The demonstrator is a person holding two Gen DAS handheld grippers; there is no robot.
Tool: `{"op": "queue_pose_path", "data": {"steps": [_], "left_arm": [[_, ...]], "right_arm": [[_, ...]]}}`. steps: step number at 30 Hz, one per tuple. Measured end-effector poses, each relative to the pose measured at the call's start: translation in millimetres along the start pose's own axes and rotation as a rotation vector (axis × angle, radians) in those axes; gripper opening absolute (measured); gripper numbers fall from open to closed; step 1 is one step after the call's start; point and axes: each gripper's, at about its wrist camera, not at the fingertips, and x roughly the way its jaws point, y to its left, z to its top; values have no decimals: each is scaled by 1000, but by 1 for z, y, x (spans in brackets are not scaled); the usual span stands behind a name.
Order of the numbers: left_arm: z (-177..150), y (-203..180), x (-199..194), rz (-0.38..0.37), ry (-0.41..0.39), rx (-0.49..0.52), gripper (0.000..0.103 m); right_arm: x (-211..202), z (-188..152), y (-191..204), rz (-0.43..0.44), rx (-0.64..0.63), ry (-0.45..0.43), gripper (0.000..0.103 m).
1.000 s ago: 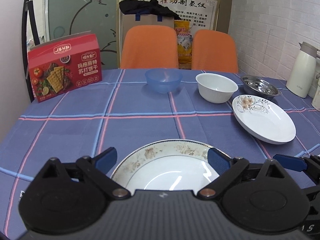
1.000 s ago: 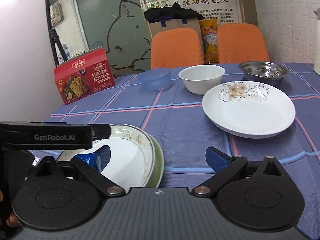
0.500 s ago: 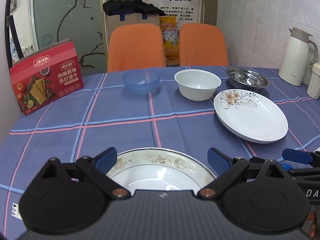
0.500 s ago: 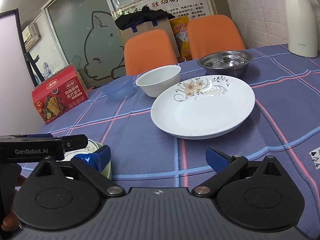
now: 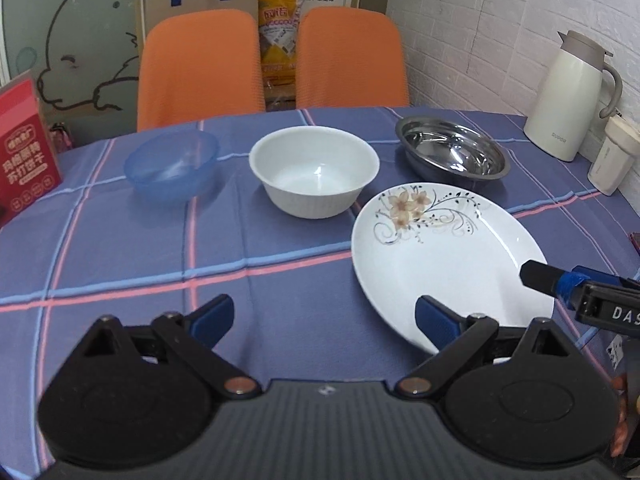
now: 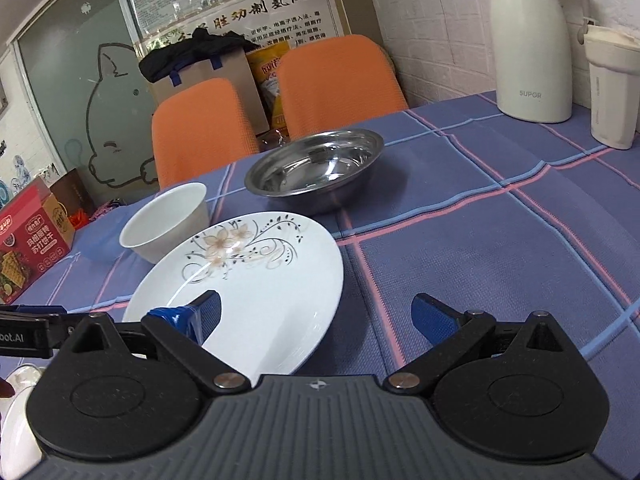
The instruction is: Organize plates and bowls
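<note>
Flowered white plate [image 5: 444,264] beside white bowl [image 5: 314,170], steel bowl [image 5: 452,152], blue bowl [image 5: 172,166]

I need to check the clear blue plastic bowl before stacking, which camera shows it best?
The left wrist view: the clear blue plastic bowl sits whole and unblocked beside the white ceramic bowl. In the right wrist view only a blurred blue sliver shows behind that white bowl.

This looks like an office break room or meeting corner used for meals. A table under a blue checked cloth [image 5: 280,272] stands against a white brick wall [image 5: 480,40], with two orange chairs [image 5: 200,68], a frosted glass partition bearing a cartoon rabbit [image 6: 116,120], a printed notice poster [image 6: 256,12], a thermos jug [image 6: 532,40] and a cracker box [image 6: 32,236].
</note>
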Motion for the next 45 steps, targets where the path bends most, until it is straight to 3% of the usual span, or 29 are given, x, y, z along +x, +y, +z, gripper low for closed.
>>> {"op": "queue_pose_path", "data": {"steps": [3,10,18,19,22,24,25,31,35,45], "left_arm": [[18,-9,25,-48,40,-18,96],[31,-18,68,-3,109,1,96],[26,-20,78,10,124,9,95],[26,-20,78,9,126,13,94],[28,-24,76,-21,129,26,81],[30,-29,73,-54,130,40,61],[30,-34,73,-68,133,52,59],[29,-37,71,-55,141,26,55],[29,-39,61,-60,115,24,45],[21,-33,22,-65,52,16,45]], "right_arm": [[20,6,0,2,-27,51,89],[30,6,8,16,-106,80,89],[30,-3,33,90,-185,105,91],[31,-5,39,64,-208,104,91],[34,-7,46,22,-235,97,91],[36,-5,48,9,-221,97,91],[37,-5,49,1,-228,98,92],[37,-3,44,16,-209,92,91],[27,-3,45,39,-179,77,91],[-6,-9,66,36,-206,14,91]]}}
